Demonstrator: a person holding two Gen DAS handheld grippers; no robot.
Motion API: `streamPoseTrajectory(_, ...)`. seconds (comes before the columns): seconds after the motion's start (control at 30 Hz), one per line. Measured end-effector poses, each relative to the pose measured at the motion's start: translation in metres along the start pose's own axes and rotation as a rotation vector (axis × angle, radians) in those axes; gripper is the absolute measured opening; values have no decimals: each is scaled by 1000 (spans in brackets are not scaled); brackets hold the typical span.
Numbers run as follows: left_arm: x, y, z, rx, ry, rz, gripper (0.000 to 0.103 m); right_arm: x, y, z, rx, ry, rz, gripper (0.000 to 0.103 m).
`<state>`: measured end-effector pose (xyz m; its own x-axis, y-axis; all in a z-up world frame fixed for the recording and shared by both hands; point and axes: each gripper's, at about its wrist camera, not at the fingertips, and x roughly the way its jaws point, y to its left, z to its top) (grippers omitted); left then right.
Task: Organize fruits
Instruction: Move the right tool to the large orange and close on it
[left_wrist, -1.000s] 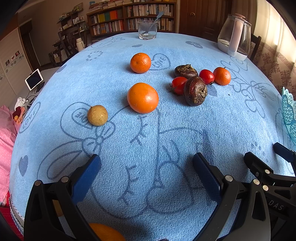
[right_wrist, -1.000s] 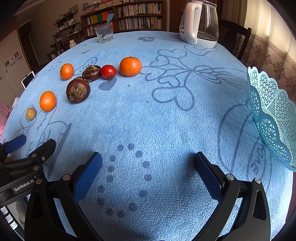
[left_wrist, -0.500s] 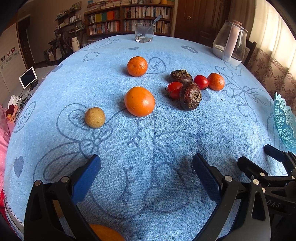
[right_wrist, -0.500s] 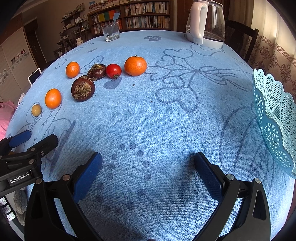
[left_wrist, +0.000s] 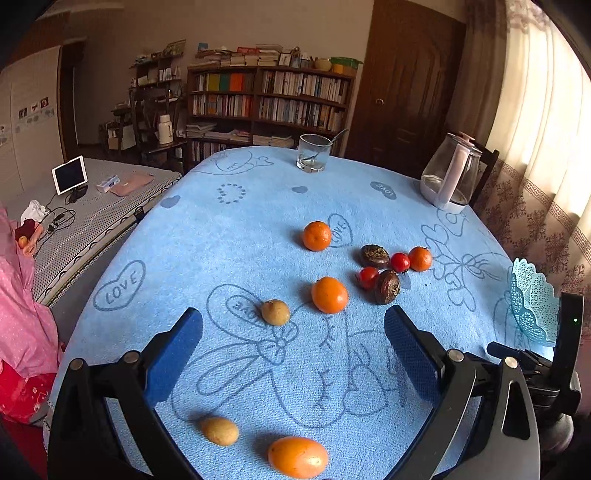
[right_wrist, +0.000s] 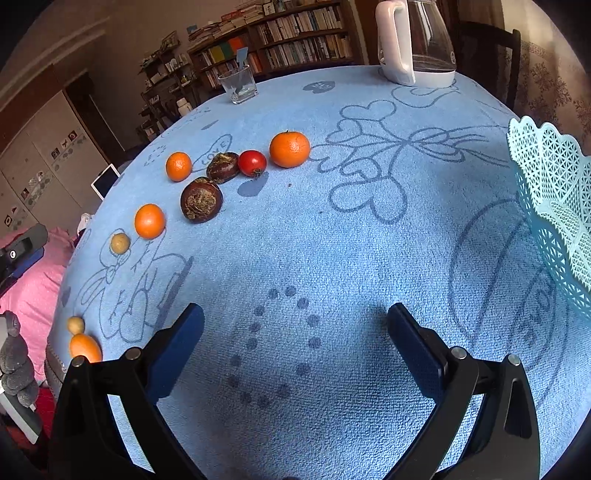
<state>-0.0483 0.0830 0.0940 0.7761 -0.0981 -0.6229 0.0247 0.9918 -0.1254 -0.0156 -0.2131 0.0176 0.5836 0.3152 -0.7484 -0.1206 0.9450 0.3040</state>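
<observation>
Change: both wrist views now higher and further back over the desk (left_wrist: 236, 229) than a second ago; more of the blue cloth showing; two extra fruits now in sight close below the left jaws.
Meaning: probably a pull-back to survey before a first pick; no fruit lifted; whole task seemingly still ahead.
Left gripper (left_wrist: 291, 325): jaws wide apart, clamped on nothing; hanging above the near edge of the desk.
Right gripper (right_wrist: 295, 312): jaws wide apart, empty; bare cloth only between them.
Round oranges: three; nearest one (left_wrist: 329, 295) just ahead of the left jaws, another (left_wrist: 317, 236) further ahead, the third (left_wrist: 420, 258) ahead and right.
Oval orange fruit (left_wrist: 297, 456): one; below and between the left jaws.
Small tan fruits: two; one (left_wrist: 275, 312) just ahead between the left jaws, one (left_wrist: 219, 431) below, beside the oval fruit.
Red tomatoes: two (left_wrist: 400, 262) (left_wrist: 367, 277); ahead, right of the left jaws' centre line; only one plain from the right wrist.
Dark brown fruits: two (left_wrist: 374, 256) (left_wrist: 387, 286); touching or just beside the tomatoes.
Basket (right_wrist: 546, 206): one, pale teal lattice; far right of the right jaws; no fruit visible in it; likely the goal.
Total fruit: ten, all on the desk, well left of the right jaws.
Others: one glass (left_wrist: 313, 153) and one kettle (left_wrist: 448, 177), far ahead.
</observation>
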Motion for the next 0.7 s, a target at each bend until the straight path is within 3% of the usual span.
streamPoseTrajectory(0.3, -23, 30, -32, 26, 27, 82, 98, -34, 44, -2, -117, -125, 63, 101)
streamPoseTrajectory(0.57, -23, 62, -69, 1, 95, 100, 90, -34, 101, -21, -305, -93, 189, 100)
streamPoseTrajectory(0.7, -28, 85, -77, -43, 90, 136, 90, -27, 128, -30, -389, -51, 233, 95)
